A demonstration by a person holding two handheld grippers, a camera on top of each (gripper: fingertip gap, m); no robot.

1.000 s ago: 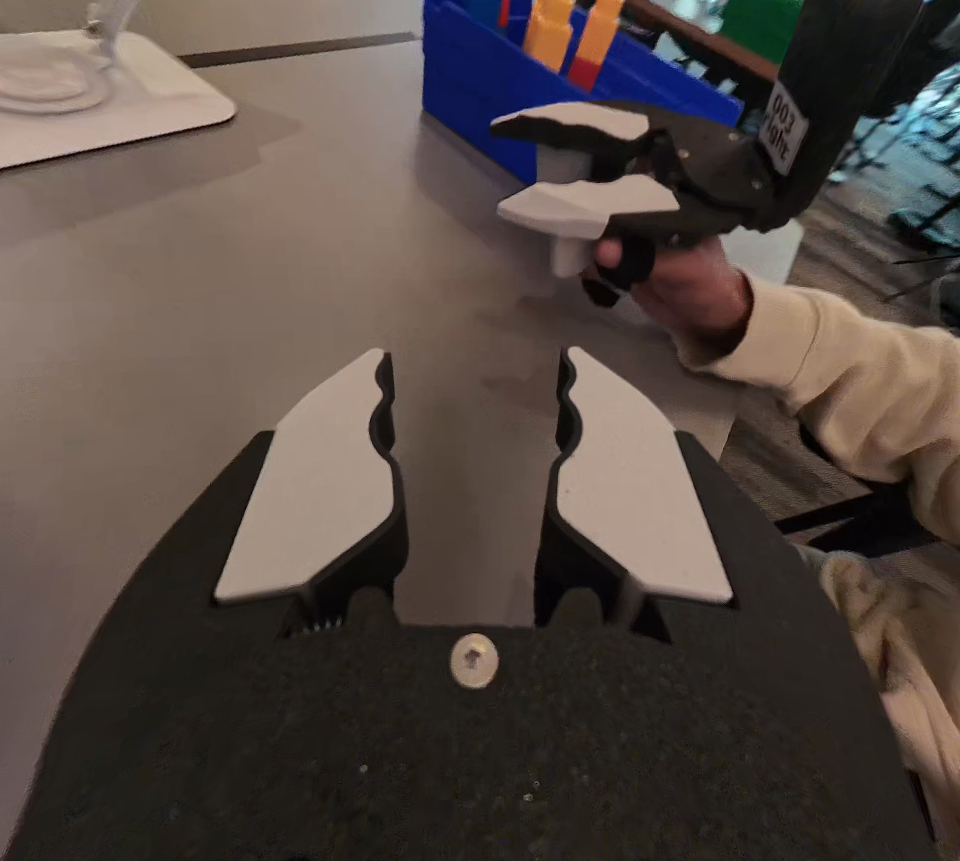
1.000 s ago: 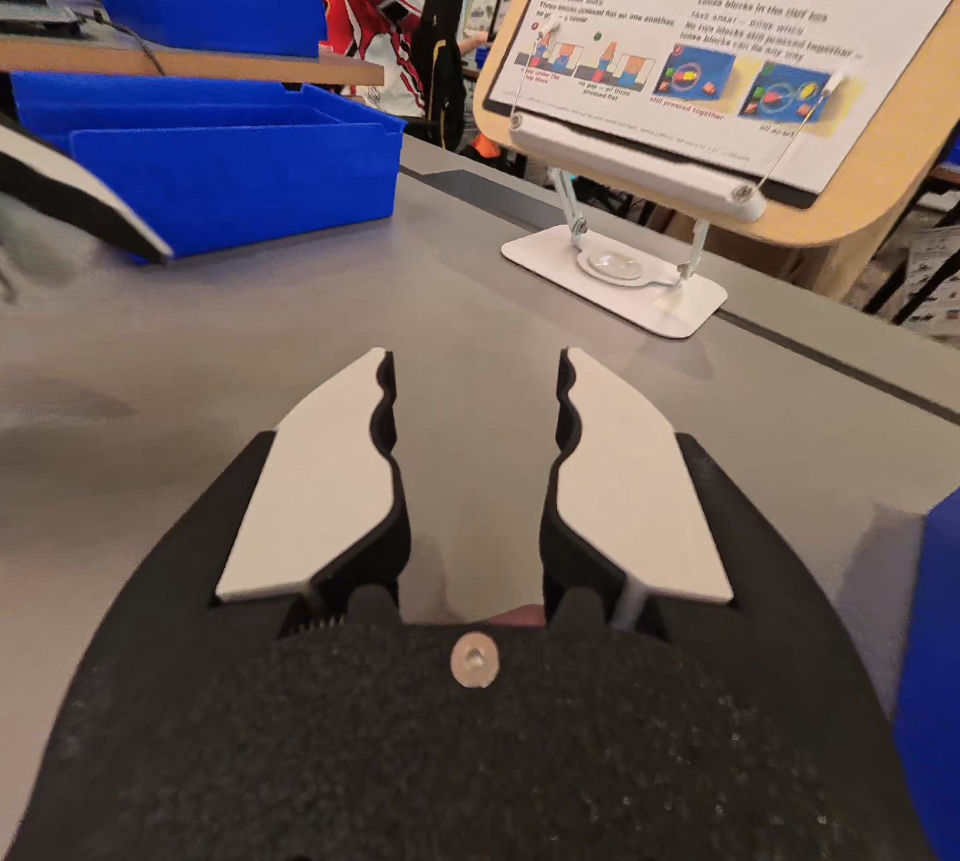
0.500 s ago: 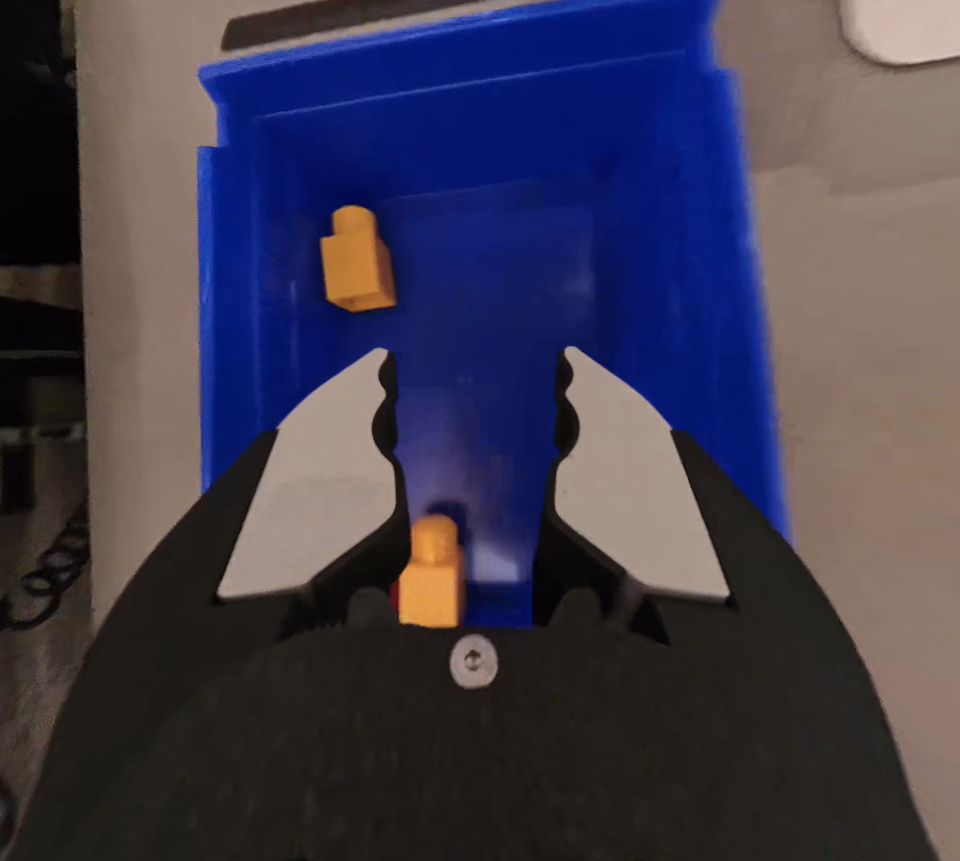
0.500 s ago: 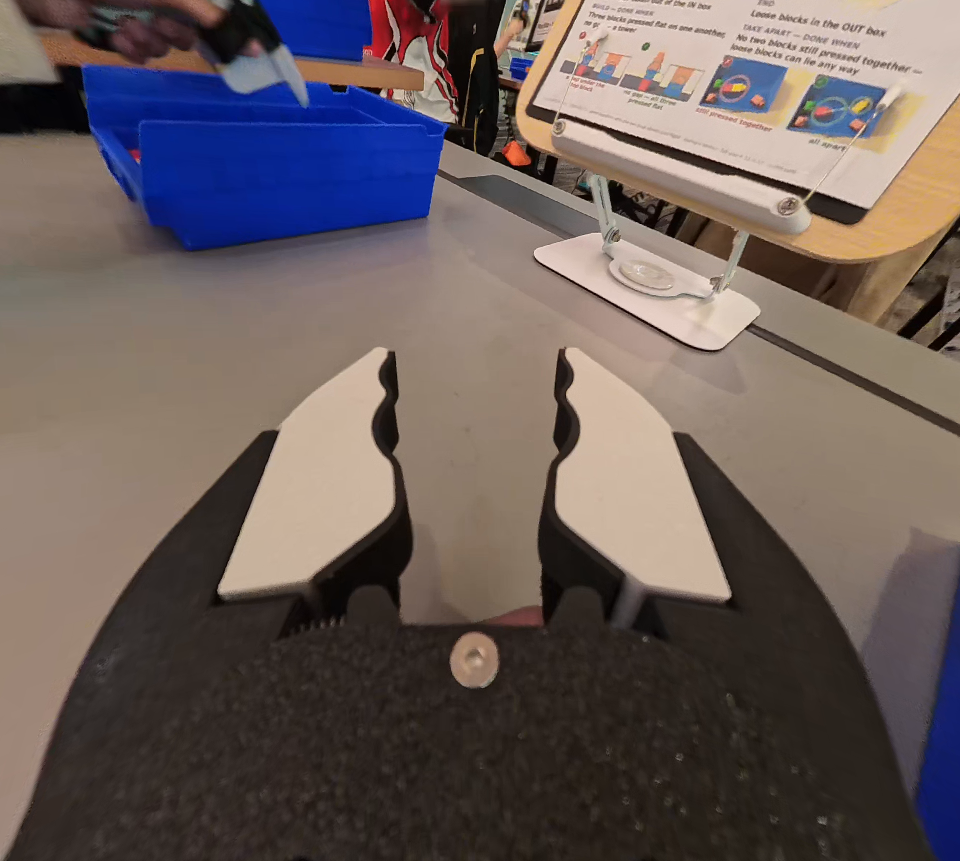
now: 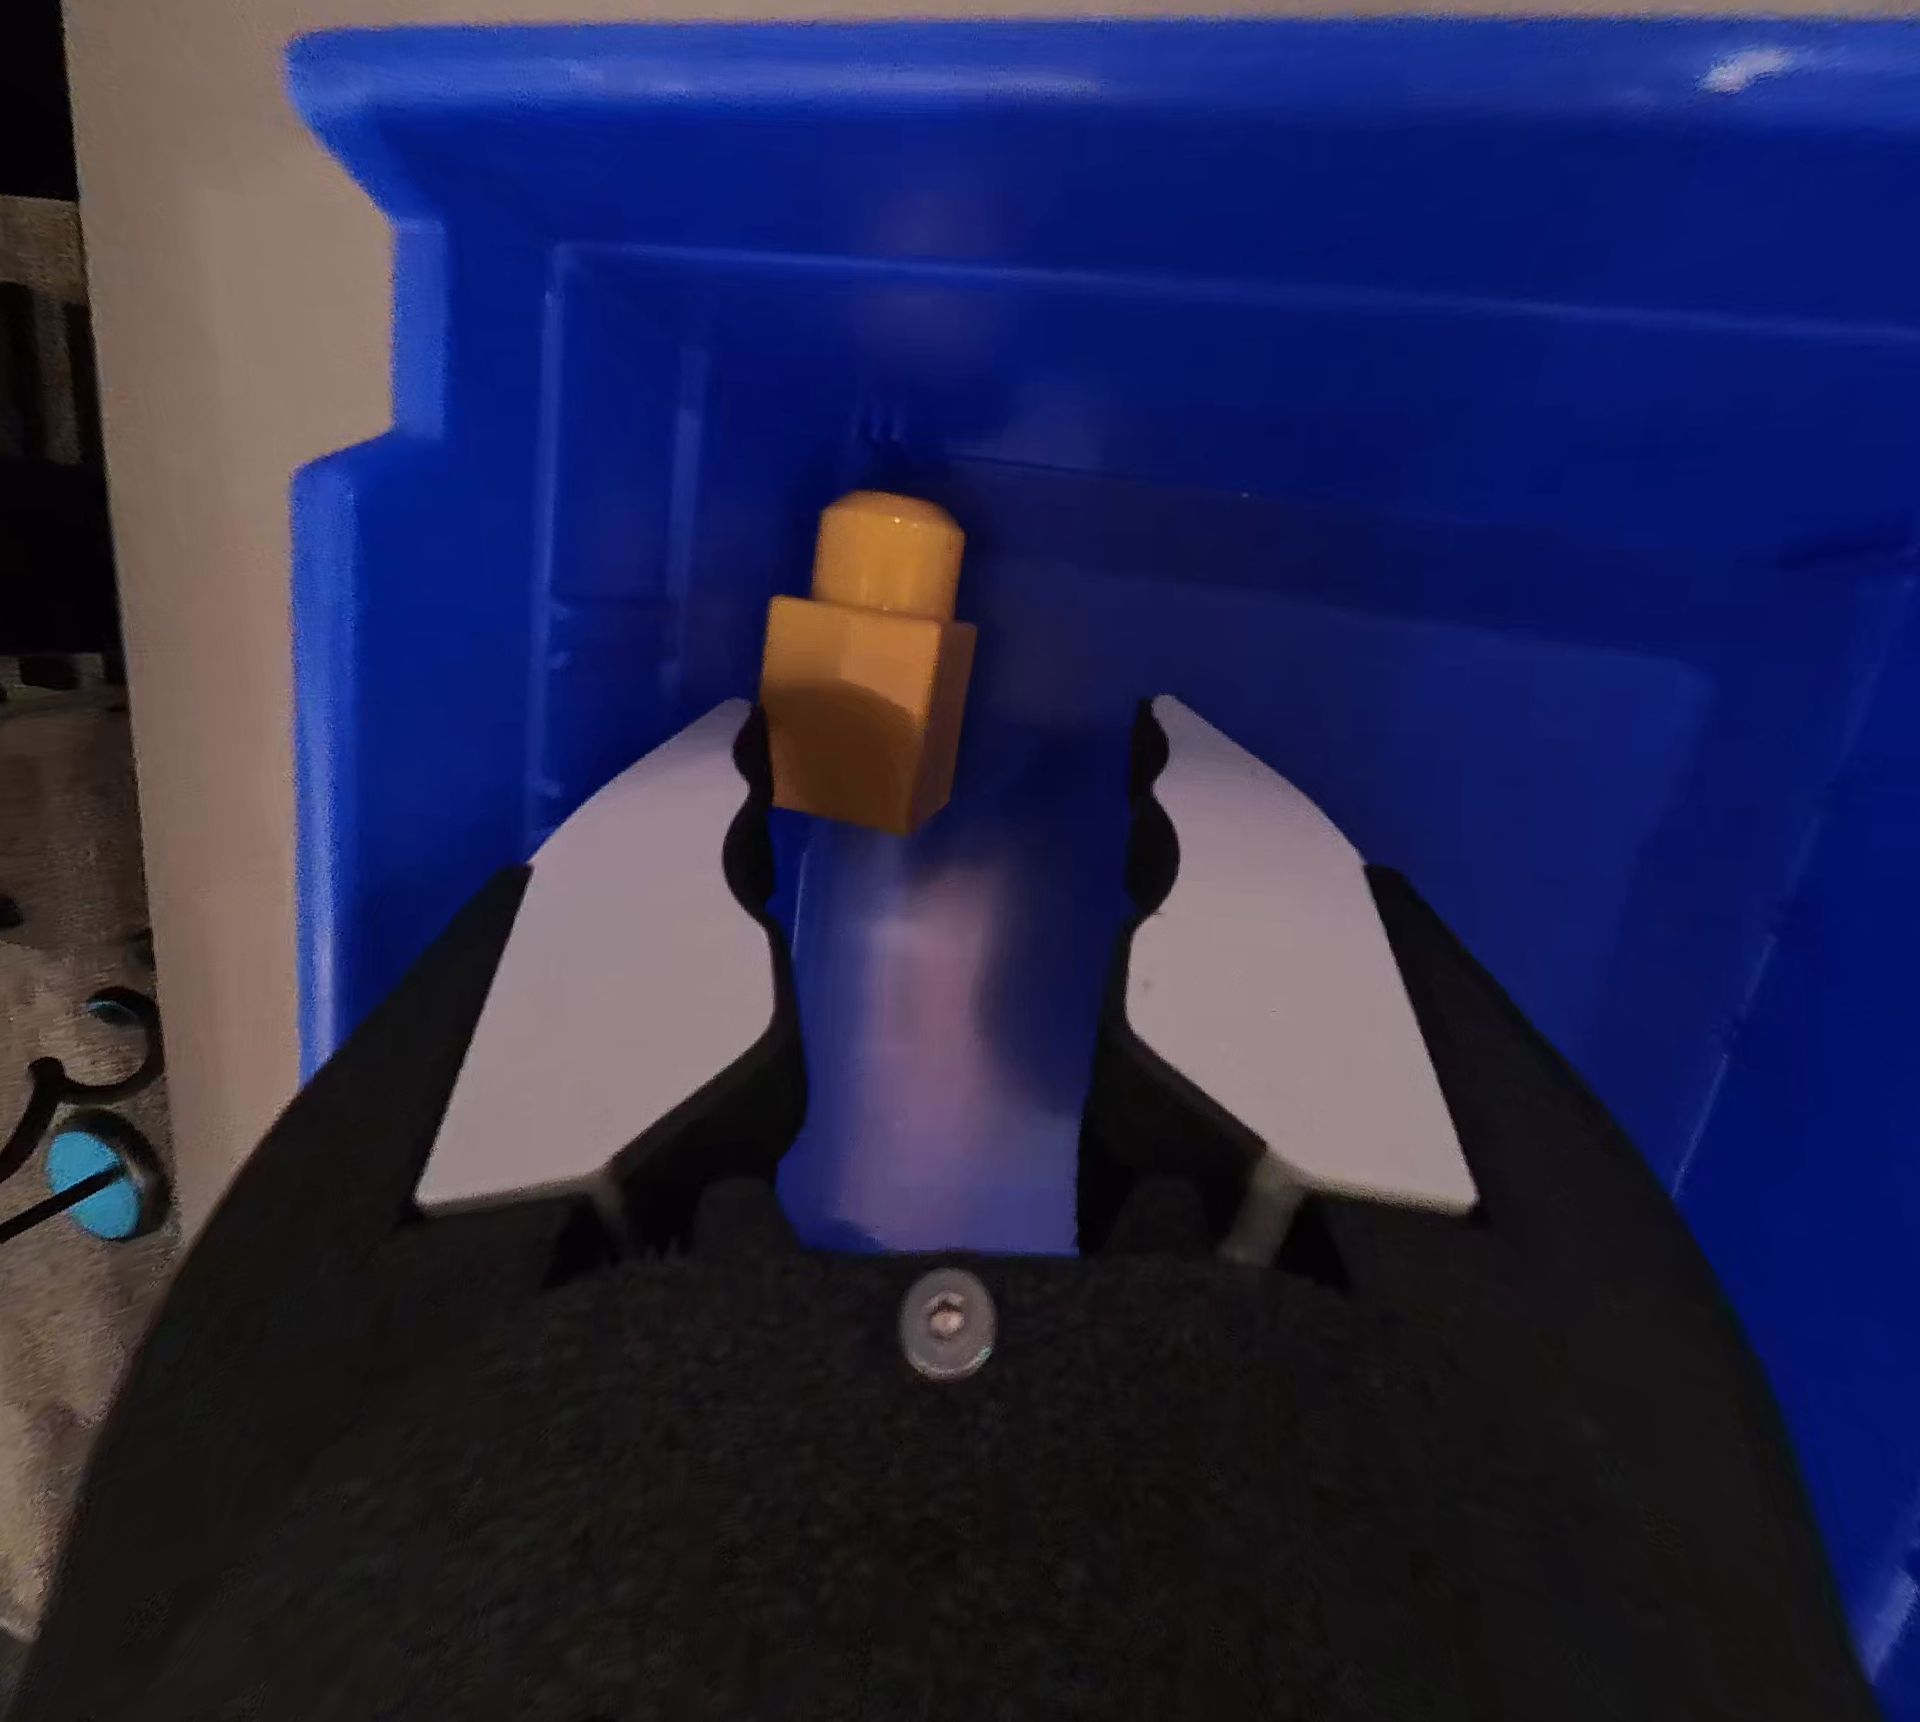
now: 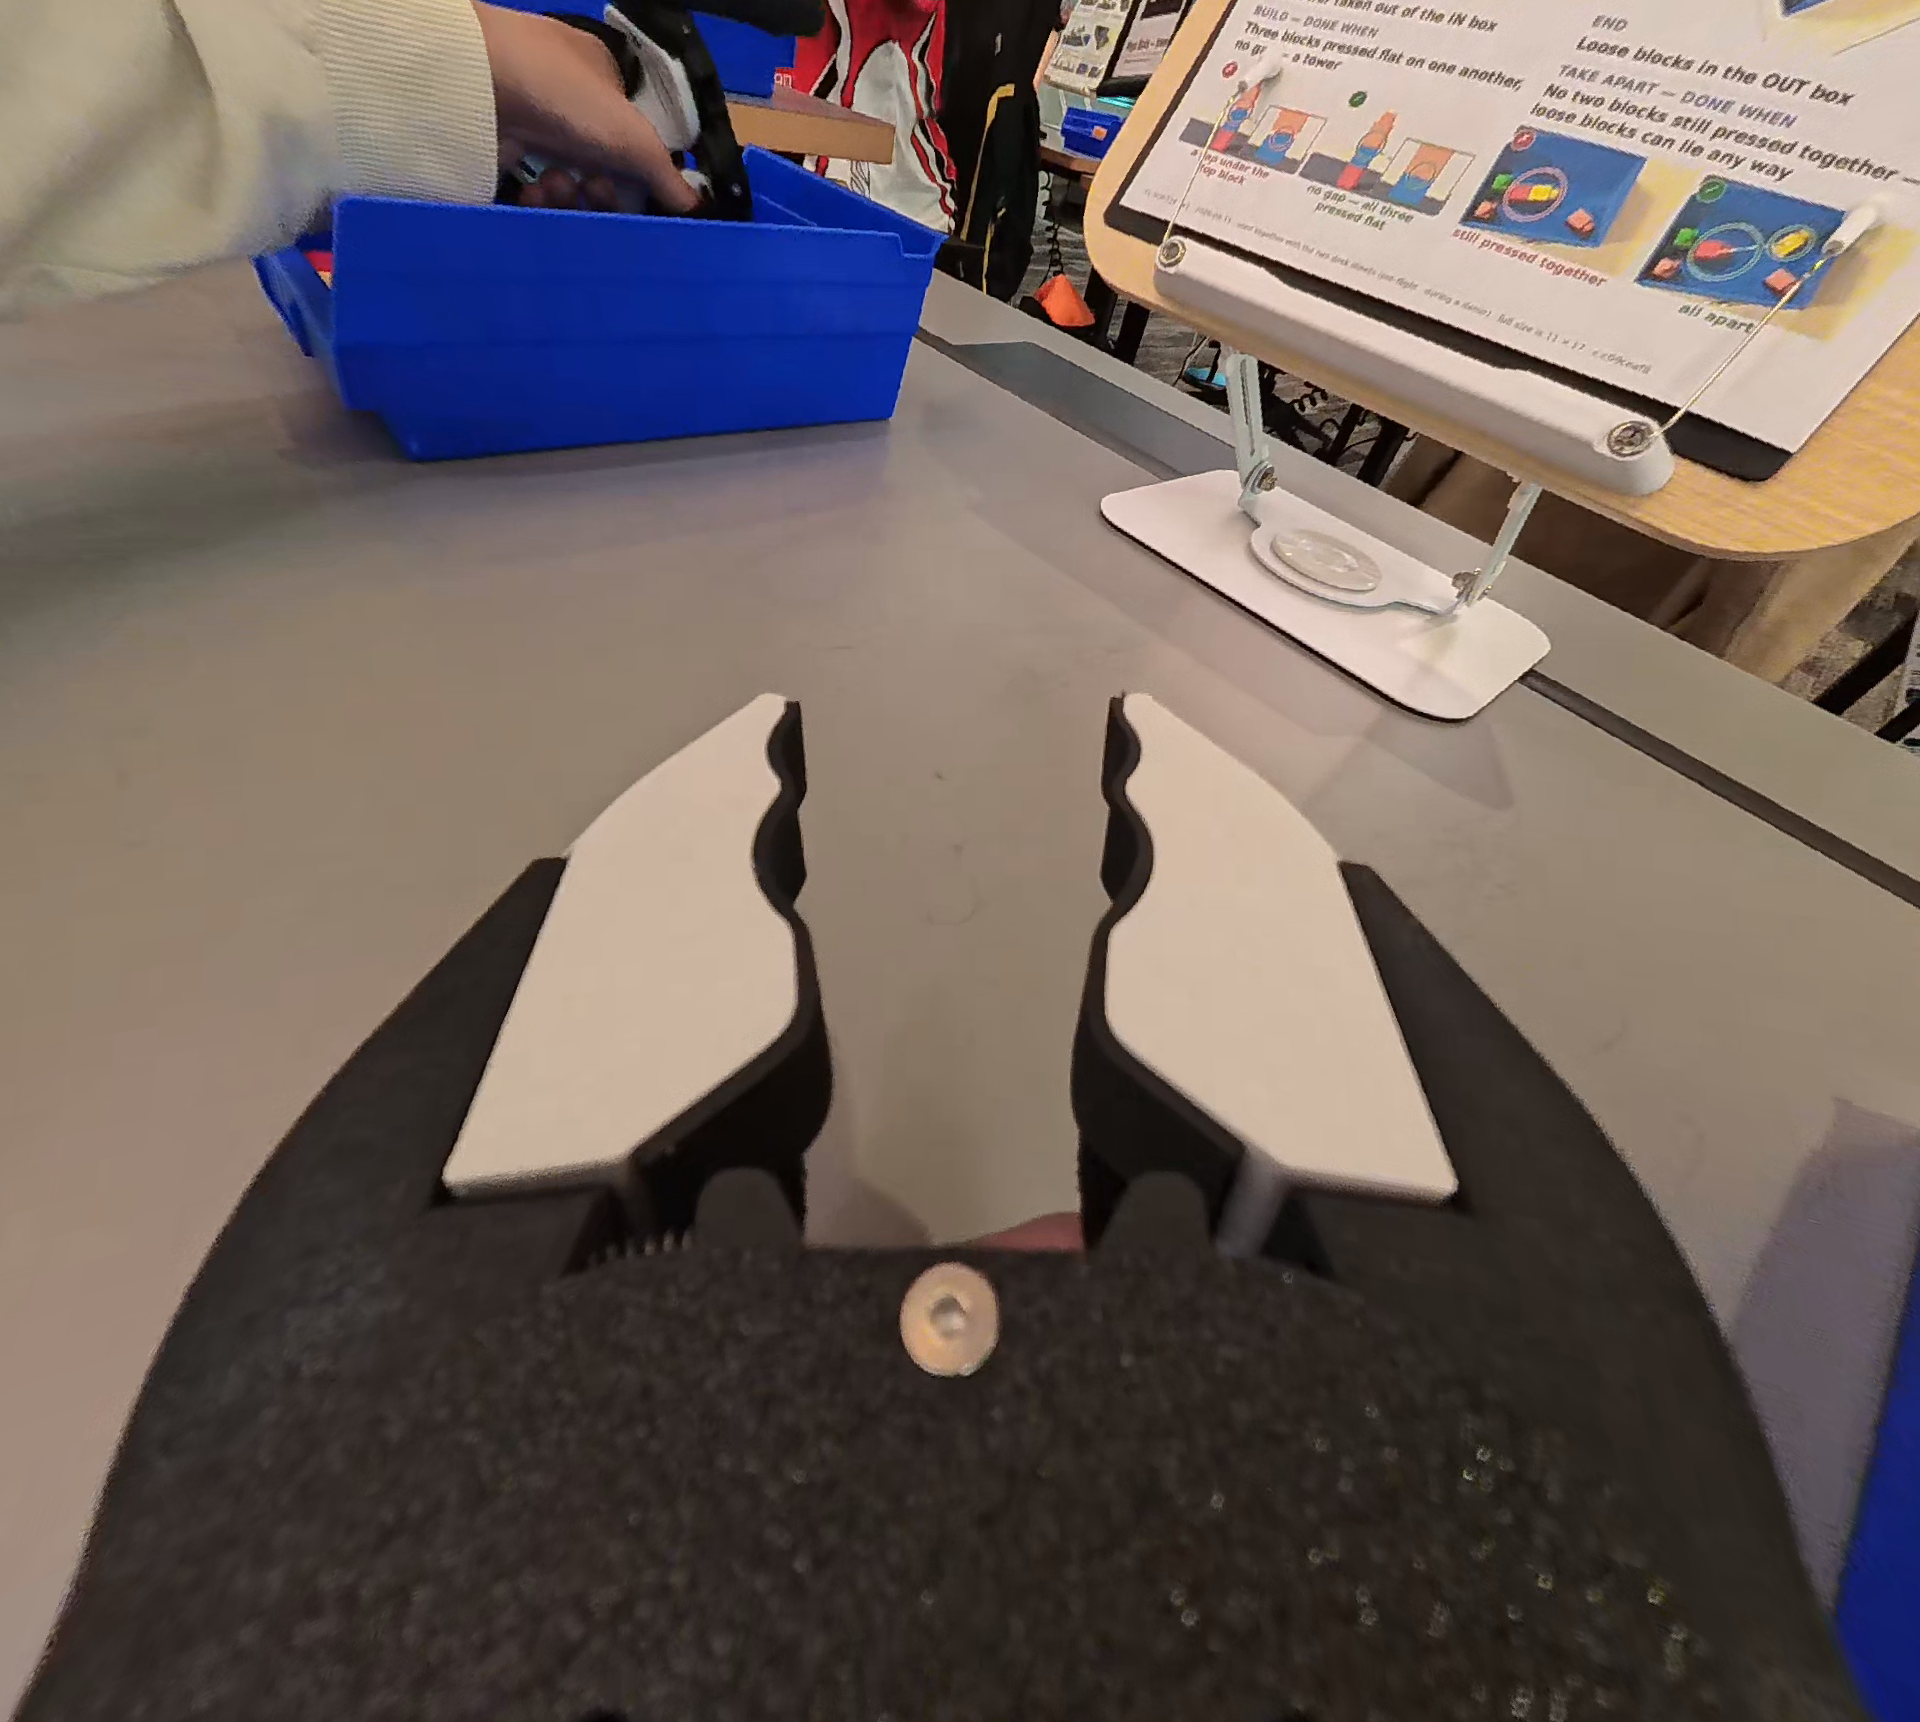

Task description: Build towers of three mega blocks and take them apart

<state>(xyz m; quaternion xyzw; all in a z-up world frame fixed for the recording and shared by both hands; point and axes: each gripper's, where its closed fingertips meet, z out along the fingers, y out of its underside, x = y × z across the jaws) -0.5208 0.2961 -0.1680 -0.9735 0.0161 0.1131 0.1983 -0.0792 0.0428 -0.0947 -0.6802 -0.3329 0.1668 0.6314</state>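
Left tool (image 5: pixel 951 716) gaping over orange block (image 5: pixel 868 696) inside blue bin (image 5: pixel 1247 145), gripping nothing; right tool (image 6: pixel 951 716) hovering half-open, bare, above counter (image 6: pixel 623 633).

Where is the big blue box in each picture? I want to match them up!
Left wrist view: the blue box fills most of the picture, seen from above, with an orange block inside.
Right wrist view: the blue box sits upper left on the grey table.
Shared landmark: the left tool reaching into that box.
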